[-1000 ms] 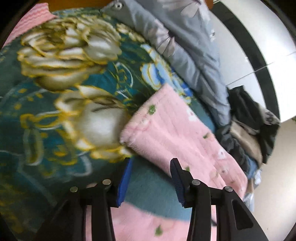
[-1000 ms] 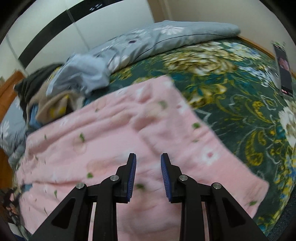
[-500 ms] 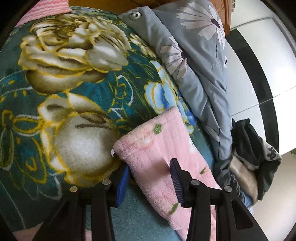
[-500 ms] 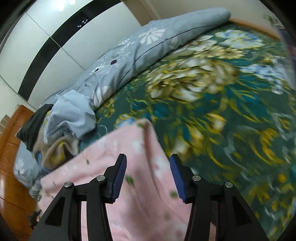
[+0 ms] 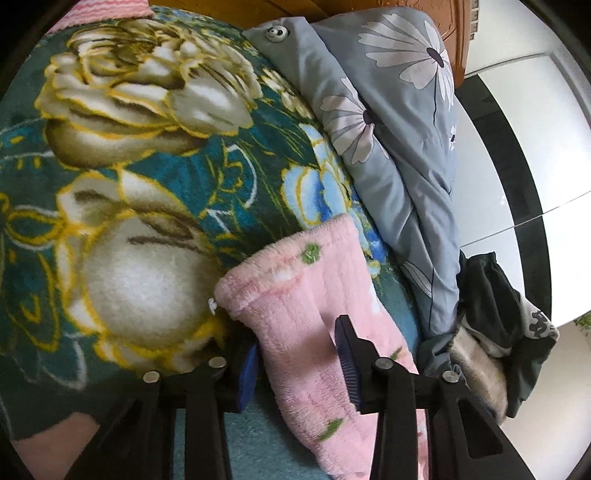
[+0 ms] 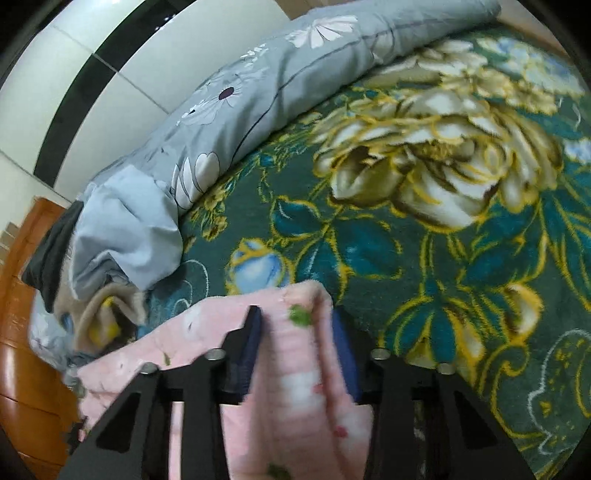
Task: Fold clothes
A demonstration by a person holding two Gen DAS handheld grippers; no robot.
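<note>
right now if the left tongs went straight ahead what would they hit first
The pink fleece garment: its cuff end already lies between the open left tongs. Past that, probably the green floral blanket, though depth is unclear.

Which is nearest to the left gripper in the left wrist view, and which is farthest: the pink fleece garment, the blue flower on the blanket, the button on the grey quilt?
1. Pink fleece garment: between the left gripper fingers.
2. Blue flower: just beyond the garment's edge.
3. Button: far end, at the top.
</note>
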